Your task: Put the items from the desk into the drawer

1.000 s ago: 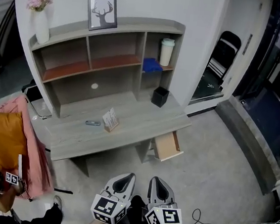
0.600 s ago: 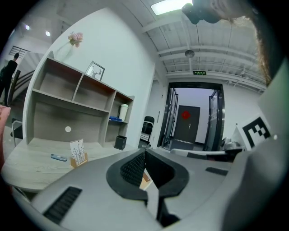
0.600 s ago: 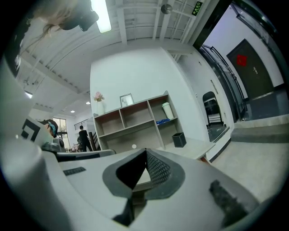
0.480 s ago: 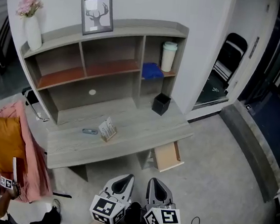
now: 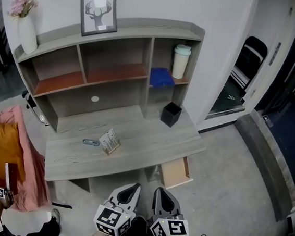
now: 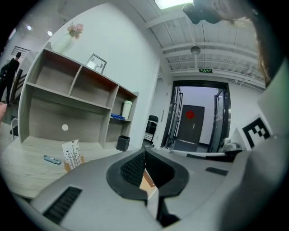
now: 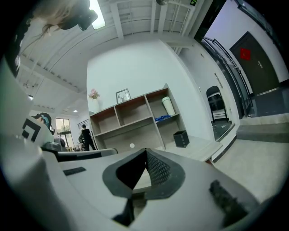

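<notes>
On the desk (image 5: pixel 145 141) I had a card stand (image 5: pixel 108 141) with a small tool (image 5: pixel 90 142) just left of it and a box (image 5: pixel 171 114) at the back right. The drawer (image 5: pixel 176 171) stuck out beneath the desk's right end. Behind, the shelf unit (image 5: pixel 150 52) carried a frame (image 5: pixel 98 13) and a vase (image 5: pixel 26 31) on top.

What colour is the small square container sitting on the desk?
The container is black; clearest in the head view.

Drawer (image 5: pixel 175 172) partly hidden beneath desk (image 5: pixel 150 137)
</notes>
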### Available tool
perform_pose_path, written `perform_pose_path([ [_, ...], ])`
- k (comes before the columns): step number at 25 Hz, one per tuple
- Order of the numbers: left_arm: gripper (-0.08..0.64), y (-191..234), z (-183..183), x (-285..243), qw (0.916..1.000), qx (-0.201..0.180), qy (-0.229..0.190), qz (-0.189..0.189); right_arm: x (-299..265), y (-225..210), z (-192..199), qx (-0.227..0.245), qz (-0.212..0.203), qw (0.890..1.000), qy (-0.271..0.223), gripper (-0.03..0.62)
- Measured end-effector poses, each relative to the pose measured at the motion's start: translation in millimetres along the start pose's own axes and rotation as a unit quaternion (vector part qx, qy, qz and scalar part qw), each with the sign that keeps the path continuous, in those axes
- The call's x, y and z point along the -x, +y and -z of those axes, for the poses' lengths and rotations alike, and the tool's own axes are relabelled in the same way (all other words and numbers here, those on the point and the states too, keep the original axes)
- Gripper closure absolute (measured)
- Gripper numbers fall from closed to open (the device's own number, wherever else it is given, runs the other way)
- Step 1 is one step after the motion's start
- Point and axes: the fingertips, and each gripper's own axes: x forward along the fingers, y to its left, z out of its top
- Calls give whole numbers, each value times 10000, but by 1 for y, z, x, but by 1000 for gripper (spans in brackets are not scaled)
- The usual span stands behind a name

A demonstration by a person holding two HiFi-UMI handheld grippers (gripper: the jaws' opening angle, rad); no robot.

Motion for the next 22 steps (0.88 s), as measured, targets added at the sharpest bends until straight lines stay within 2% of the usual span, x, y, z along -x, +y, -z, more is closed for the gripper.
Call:
perform_pose_path([
  [16, 551, 23, 10, -10, 9985, 338, 143, -414, -25, -3, 11, -65, -272, 9992, 282, 584],
  [22, 550, 37, 7, -27, 9983, 390, 169, -409, -42, -13, 11, -114, -191, 9993, 285, 584],
])
